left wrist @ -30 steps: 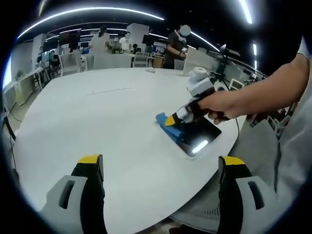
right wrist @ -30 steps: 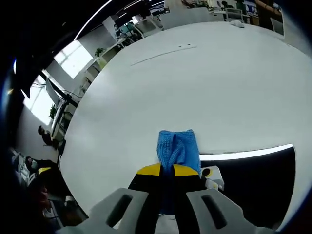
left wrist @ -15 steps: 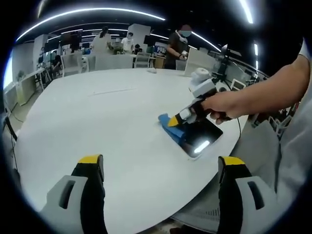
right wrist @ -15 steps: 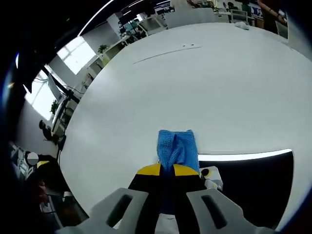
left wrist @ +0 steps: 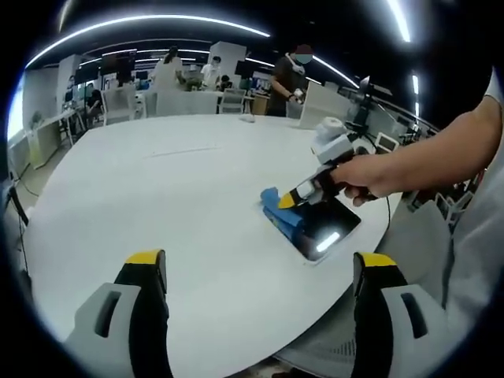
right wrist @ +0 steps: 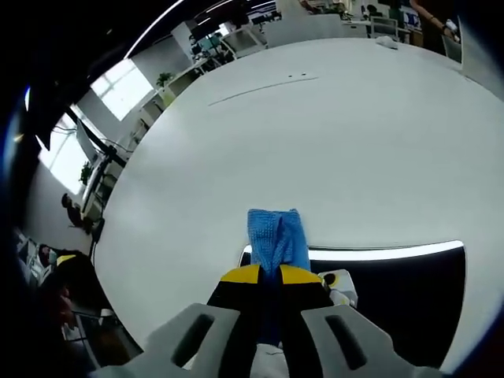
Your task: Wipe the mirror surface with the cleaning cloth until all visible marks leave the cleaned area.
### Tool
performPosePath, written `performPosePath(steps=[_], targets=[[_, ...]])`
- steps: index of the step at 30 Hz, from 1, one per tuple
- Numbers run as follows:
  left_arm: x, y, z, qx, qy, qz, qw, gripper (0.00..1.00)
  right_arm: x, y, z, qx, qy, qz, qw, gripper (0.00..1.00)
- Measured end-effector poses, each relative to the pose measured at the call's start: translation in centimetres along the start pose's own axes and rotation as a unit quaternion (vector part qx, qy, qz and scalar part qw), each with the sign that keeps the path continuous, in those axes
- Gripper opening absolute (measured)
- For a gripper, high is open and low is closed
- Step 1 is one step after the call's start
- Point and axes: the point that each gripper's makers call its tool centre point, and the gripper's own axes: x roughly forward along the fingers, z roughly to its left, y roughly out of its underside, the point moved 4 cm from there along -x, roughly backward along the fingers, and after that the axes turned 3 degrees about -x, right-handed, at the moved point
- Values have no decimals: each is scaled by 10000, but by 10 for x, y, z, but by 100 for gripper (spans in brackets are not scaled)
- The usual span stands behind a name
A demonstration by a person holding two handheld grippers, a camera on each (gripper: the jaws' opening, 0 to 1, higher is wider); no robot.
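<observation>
A broad white round table (left wrist: 157,197) spreads ahead of both my tongs. On it, near its edge, lies the dark rectangular mirror (left wrist: 327,224), reflecting a bright ceiling strip. In the right gripper view the mirror (right wrist: 394,291) sits just ahead and to the right of my right gripper (right wrist: 266,273), whose jaws are clamped on the blue cleaning cloth (right wrist: 274,238); the cloth's free end drapes over the mirror's near corner onto the table. My left gripper (left wrist: 260,268) hangs back with jaws spread wide, gripping nothing, well apart from the mirror.
</observation>
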Motion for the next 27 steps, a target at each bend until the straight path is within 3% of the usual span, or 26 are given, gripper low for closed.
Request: performPosePath(steps=[16, 27], targets=[[1, -5, 0, 38, -53, -69, 10000, 99, -15, 1, -30, 106, 169, 29, 9998, 2], [-3, -5, -5, 56, -101, -77, 9999, 99, -13, 1, -32, 49, 176, 45, 9998, 2]])
